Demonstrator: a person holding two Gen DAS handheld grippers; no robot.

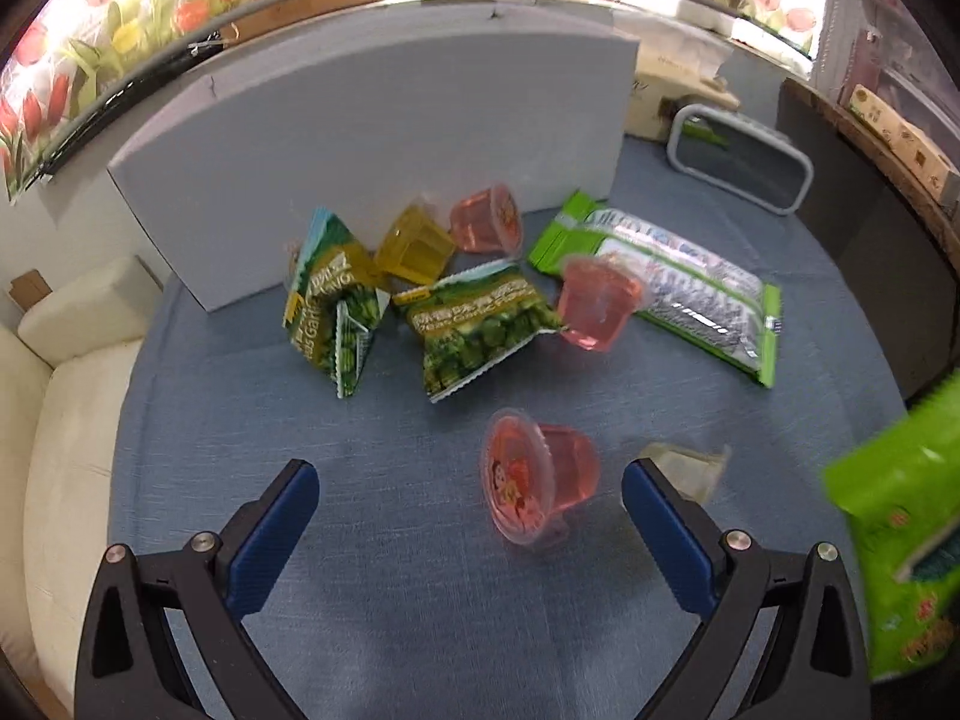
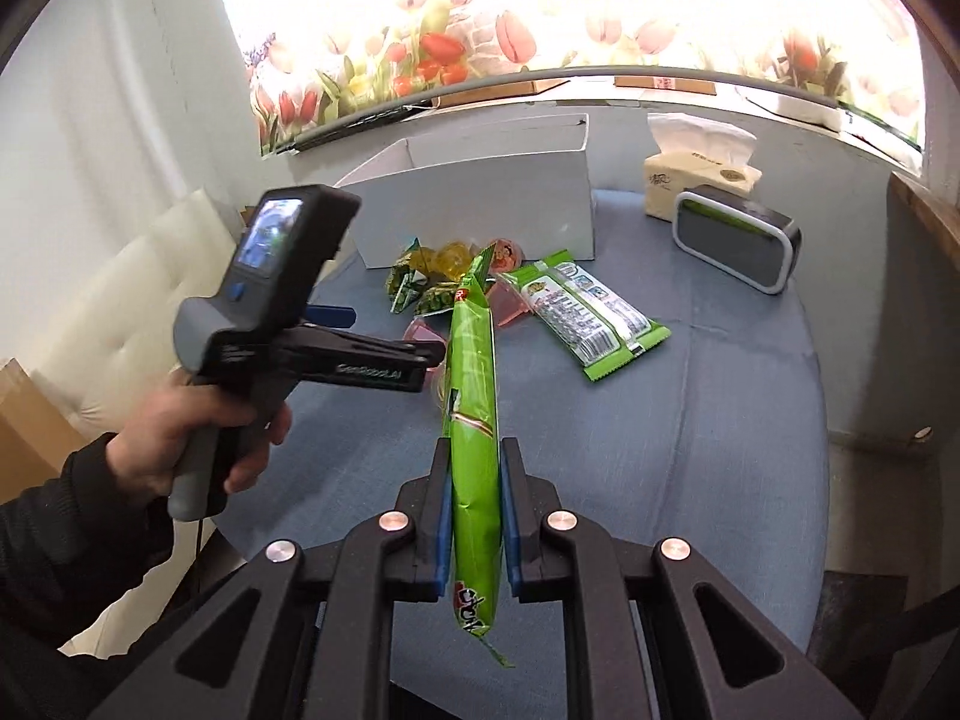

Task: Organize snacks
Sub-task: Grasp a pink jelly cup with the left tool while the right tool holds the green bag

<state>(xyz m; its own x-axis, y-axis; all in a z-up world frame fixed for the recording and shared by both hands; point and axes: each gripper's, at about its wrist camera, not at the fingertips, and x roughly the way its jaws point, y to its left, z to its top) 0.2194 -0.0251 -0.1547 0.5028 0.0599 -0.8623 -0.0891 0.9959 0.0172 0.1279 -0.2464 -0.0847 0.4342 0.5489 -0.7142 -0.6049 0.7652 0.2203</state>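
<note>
Sorting is progressing: right gripper is clamping a green packet above the table, short of the box; left gripper, fingers wide apart, is straddling a pink jelly cup. Next, probably closing on it.
</note>
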